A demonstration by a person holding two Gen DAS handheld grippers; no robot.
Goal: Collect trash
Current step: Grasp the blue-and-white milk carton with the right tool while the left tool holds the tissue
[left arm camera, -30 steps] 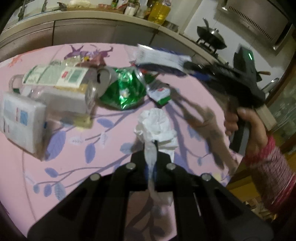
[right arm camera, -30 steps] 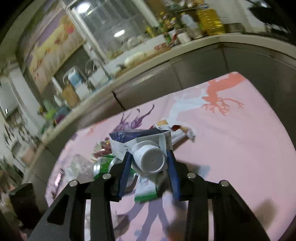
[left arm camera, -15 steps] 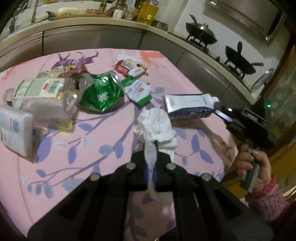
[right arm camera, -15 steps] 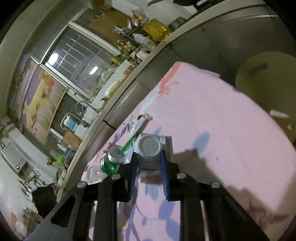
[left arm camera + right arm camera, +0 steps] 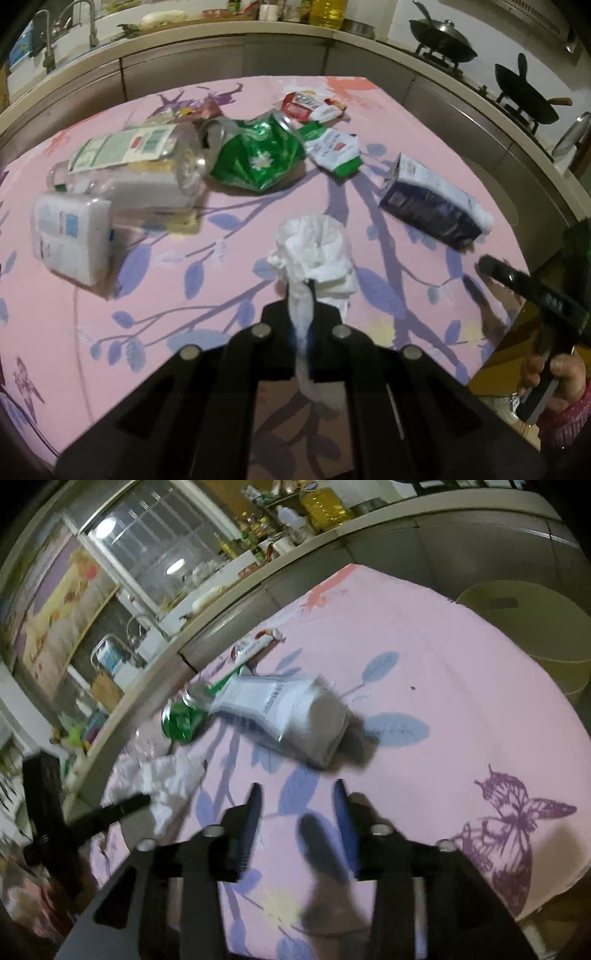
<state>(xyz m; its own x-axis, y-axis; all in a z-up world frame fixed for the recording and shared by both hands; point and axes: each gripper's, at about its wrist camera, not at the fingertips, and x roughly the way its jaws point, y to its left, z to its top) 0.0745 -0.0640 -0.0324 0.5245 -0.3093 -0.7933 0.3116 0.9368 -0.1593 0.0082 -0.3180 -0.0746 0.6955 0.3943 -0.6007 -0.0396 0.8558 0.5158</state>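
Left gripper: your left gripper [image 5: 302,295] is clamped tight on a strip of the crumpled white tissue [image 5: 314,251]; the paper runs back between the closed fingers, and the bunched part sits just ahead of the tips over the pink tablecloth [image 5: 221,302].
Right gripper: your right gripper [image 5: 297,805] stands about half open with nothing between the fingers [image 5: 255,805]. Its jaws have just been opening; the pads touch no item.
Carton: the dark blue and white carton [image 5: 434,203] lies on its side on the cloth near the table's right edge, just ahead of your right gripper and clear of it. From the right wrist its grey base faces the camera [image 5: 291,716].
Remaining trash, far side: the crushed green can [image 5: 258,155], the green and white wrapper [image 5: 334,147] and the red and white wrapper [image 5: 312,107] lie close together beyond the tissue.
Remaining trash, left side: a clear plastic bottle [image 5: 133,166] lies on its side touching the can; a white tissue pack [image 5: 70,240] lies just in front of it.
Your hand: your right hand [image 5: 554,373] grips the handle beyond the table's right edge; a red patterned sleeve shows below it.
Background: two woks [image 5: 524,92] sit on the stove behind.
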